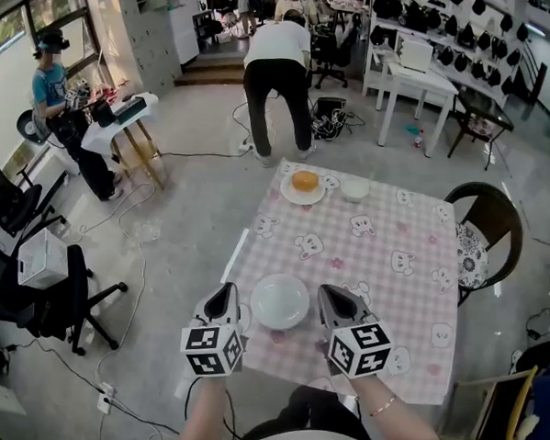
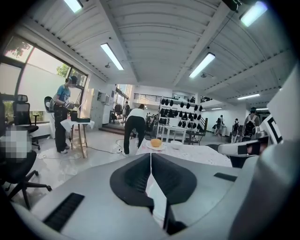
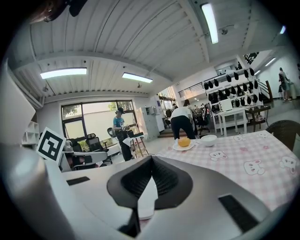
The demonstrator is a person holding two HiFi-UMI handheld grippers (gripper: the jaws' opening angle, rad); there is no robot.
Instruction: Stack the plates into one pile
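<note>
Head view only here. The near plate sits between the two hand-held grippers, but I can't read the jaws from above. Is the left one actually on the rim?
Observer: Yes. The left gripper view shows the left hand-held gripper with its jaws shut and the rim of the white plate wedged between them.
Operator: And the right?
Observer: Same. In the right gripper view the right hand-held gripper is shut on a white sliver of that rim, so the plate is pinched from both sides.
</note>
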